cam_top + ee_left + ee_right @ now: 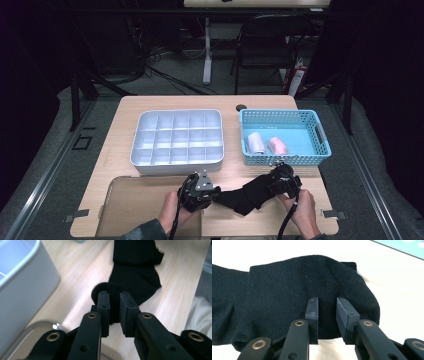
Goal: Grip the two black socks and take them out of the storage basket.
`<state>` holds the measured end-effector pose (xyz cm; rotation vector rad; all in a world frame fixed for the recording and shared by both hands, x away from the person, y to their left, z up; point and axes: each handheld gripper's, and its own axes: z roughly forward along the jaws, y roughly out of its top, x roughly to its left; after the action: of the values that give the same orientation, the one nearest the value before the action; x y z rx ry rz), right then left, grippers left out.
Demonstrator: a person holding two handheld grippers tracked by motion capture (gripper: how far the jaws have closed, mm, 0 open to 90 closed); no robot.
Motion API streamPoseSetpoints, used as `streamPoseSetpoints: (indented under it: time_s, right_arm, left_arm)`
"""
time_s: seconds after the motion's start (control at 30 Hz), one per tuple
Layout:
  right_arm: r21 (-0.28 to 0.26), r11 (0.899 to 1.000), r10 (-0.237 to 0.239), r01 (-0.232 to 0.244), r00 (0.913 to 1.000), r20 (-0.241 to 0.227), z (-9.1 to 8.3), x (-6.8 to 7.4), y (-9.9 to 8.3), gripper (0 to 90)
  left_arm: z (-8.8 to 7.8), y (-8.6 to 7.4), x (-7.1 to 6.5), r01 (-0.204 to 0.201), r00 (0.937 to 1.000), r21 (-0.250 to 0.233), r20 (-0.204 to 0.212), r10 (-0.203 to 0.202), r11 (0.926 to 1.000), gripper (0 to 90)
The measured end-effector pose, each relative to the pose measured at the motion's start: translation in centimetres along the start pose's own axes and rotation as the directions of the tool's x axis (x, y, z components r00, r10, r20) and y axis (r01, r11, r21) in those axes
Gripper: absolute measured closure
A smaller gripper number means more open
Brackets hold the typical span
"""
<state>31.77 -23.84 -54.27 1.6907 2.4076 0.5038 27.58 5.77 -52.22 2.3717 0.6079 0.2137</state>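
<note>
The black sock point(243, 195) lies stretched along the near edge of the worktop point(117, 150), toward its near right corner, held at both ends. The left gripper point(209, 195) stands at the sock's left end; in the left gripper view a bunched fold of fabric sits between its narrow jaws point(115, 307), though blur there makes it hard to confirm that the pads still press on it. The right gripper point(276, 181) stands at the sock's right end; in the right gripper view the jaws sit narrow with a ridge of black fabric point(287, 295) pinched between them.

Surroundings: a grey compartment tray point(177, 165), divided into small cells, sits at the middle of the worktop, just behind the left gripper and close to it. A blue basket point(285, 161) stands toward the far right edge, directly behind the right gripper, its front wall nearly touching the gripper body. Inside it lie a white rolled sock point(257, 143) and a pink rolled sock point(278, 146), side by side. A clear sheet point(130, 205) covers the near left corner of the worktop beneath the left forearm.

Surface and room: light wood top with a dark round grommet point(242, 107) at the far edge. Beyond it, a dark folding chair point(265, 45), a white table leg point(207, 50) and loose cables on a grey floor.
</note>
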Motion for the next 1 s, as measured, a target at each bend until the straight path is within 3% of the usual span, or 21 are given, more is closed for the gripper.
streamPoseSetpoints:
  time_s: [0.2, 0.47, 0.67, 0.73, 0.8, 0.9, 1.0]
  right_arm:
    - [0.008, 1.0, 0.0, 0.0, 1.0, 0.003, -0.2, -0.3, -0.2, 71.6]
    - [0.011, 1.0, -0.001, 0.001, 1.0, 0.004, -0.3, -0.3, -0.5, 70.1]
    - [0.013, 1.0, -0.012, 0.012, 0.9999, -0.011, -0.7, -0.5, -0.6, 67.4]
    - [-0.025, 1.0, -0.015, 0.014, 0.9997, -0.017, -1.0, -0.6, -0.6, 66.6]
    - [-0.085, 0.996, -0.026, 0.024, 0.9993, -0.028, -1.4, -0.4, -0.6, 64.9]
    - [-0.109, 0.993, -0.059, 0.05, 0.9954, -0.075, -1.7, 0.0, -0.5, 60.9]
    - [-0.116, 0.986, -0.13, 0.117, 0.9859, -0.105, -1.3, 0.7, -0.4, 62.2]
  left_arm:
    - [-0.2, -1.0, 0.1, 0.008, 0.9999, 0.06, 0.006, -0.008, 0.9982, 69.4]
    - [-1.0, -2.7, 1.3, 0.068, 0.9974, 0.108, 0.015, -0.07, 0.9918, 58.4]
    - [-1.7, -3.2, 2.0, 0.107, 0.9941, 0.084, -0.025, -0.106, 0.9906, 50.2]
    - [-1.6, -3.2, 2.1, 0.119, 0.9923, 0.093, -0.047, -0.115, 0.9886, 45.3]
    - [-1.3, -3.3, 2.3, 0.128, 0.9913, 0.109, -0.042, -0.124, 0.9857, 45.8]
    - [-1.0, -3.4, 2.3, 0.132, 0.9908, 0.119, -0.045, -0.127, 0.9841, 50.6]
    - [-0.9, -3.3, 2.2, 0.116, 0.9924, 0.136, -0.057, -0.109, 0.9839, 54.8]
